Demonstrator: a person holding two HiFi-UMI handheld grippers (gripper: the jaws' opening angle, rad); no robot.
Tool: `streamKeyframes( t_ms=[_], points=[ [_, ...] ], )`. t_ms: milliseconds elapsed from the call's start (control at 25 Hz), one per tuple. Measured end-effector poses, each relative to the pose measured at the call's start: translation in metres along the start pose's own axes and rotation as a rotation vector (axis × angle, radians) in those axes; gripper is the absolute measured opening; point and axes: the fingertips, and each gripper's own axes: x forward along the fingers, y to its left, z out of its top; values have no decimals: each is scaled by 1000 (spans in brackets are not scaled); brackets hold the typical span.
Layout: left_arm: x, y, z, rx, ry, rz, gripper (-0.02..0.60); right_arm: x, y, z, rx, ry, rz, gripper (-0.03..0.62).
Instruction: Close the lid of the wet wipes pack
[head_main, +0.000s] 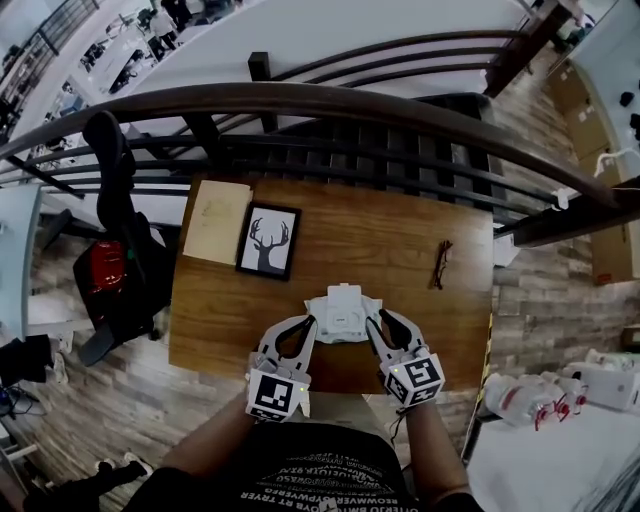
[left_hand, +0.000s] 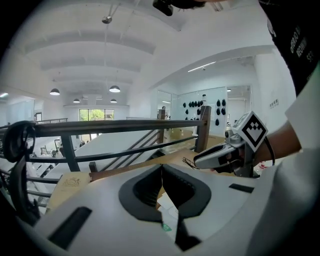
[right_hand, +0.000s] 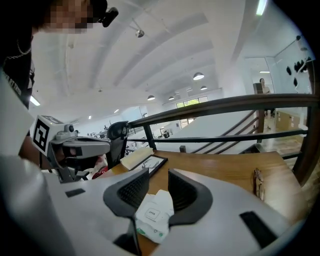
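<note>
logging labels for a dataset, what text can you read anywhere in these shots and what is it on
"OPEN": on the small lid label of the wet wipes pack, in the right gripper view.
T-shirt: white print, upside down in the head view, too distorted to read.
Tan paper: faint emblem, too small to read.
Framed deer picture: no words.

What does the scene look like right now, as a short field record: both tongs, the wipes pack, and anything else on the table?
left tongs: tips together, nothing gripped, left of pack
right tongs: apart, nothing gripped, right of pack
wipes pack: near edge of table, between both tongs
lid: looks flipped open
also there: deer picture, tan booklet, glasses
</note>
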Motion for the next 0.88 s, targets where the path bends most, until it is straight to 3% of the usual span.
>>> streamKeyframes(
  t_ms=[440,880],
  points=[
    [36,-21,-39,-59,74,-42,28,45,-28,-30,11,95,44,127],
    [69,-36,-109,-129,212,-57,28,82,-42,-67,8,241,120,159]
  ],
)
